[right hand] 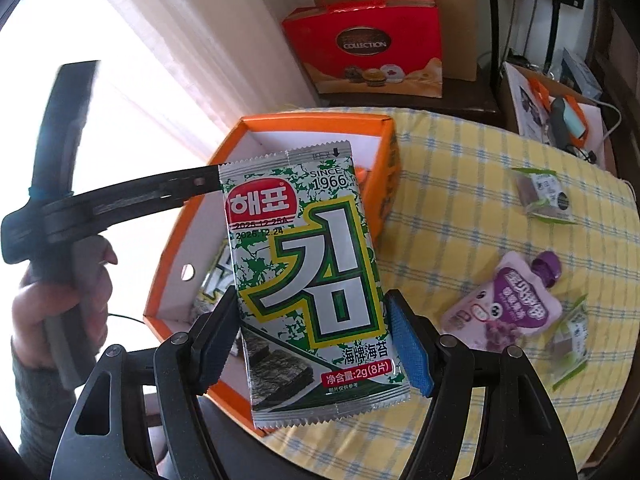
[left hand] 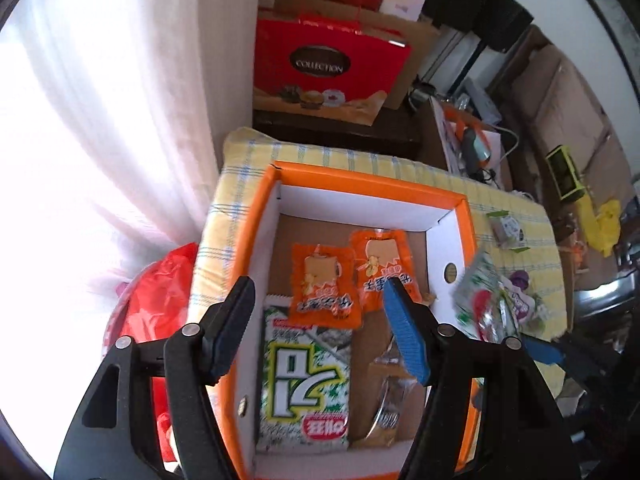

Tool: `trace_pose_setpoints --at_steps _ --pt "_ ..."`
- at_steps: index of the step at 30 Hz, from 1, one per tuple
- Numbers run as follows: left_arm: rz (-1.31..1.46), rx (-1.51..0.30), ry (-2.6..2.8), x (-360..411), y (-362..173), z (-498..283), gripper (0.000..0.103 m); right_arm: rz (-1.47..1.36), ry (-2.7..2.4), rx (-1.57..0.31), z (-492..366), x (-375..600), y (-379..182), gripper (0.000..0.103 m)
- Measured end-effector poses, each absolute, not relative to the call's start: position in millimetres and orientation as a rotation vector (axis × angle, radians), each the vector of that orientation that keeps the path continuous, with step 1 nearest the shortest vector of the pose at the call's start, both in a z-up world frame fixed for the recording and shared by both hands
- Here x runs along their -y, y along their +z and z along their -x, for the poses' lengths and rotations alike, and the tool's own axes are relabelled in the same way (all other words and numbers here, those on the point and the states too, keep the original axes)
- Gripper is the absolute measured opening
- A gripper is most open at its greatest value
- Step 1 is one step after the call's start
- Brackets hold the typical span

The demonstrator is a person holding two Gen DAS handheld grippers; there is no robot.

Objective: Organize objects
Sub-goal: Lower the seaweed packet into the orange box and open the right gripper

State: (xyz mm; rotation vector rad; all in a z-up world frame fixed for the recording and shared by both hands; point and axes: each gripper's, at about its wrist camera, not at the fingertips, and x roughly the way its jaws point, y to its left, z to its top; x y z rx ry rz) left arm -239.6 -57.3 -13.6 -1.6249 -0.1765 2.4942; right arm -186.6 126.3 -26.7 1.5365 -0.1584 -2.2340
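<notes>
An orange-rimmed white box (left hand: 370, 184) sits on the yellow checked tablecloth (left hand: 240, 168). Inside lie a green-white seaweed packet (left hand: 306, 380), two orange snack packets (left hand: 322, 288) and a clear brown-labelled packet (left hand: 386, 412). My left gripper (left hand: 320, 332) is open and empty above the box. My right gripper (right hand: 310, 340) is shut on a second seaweed packet (right hand: 312, 272) and holds it upright over the box's near right edge (right hand: 384, 168). That packet shows blurred at the right in the left wrist view (left hand: 482, 300).
On the cloth right of the box lie a purple pouch (right hand: 506, 304) and two small green-edged packets (right hand: 542, 194) (right hand: 568, 336). A red gift bag (right hand: 372, 48) stands behind the table. A red plastic bag (left hand: 160, 312) lies left of it. A cluttered cardboard box (right hand: 556, 120) stands back right.
</notes>
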Motion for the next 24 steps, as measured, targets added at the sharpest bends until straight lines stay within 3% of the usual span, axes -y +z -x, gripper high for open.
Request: trace_pose_setpoints --at_steps 6,15,19,24 --pt "1.581 0.094 2.603 74.2 1.7 226.6 0.071 -1.552 -2.228 0.171 189.6 -108.2 -34.5 0.073" --pt "1.562 0.184 2.614 106.3 3.0 200.3 0.072 -1.539 -2.348 0.079 193.2 -92.7 -34.8 0.073" --pt "1.551 0.209 2.612 114.2 -0.2 187.3 0.072 -1.501 -2.430 -0.061 186.3 -78.7 -29.0 0.073" --pt "1.548 0.194 2.602 111.0 -5.9 178.6 0.072 -1.508 -2.417 -0.072 186.3 -62.7 -38.3 0.073"
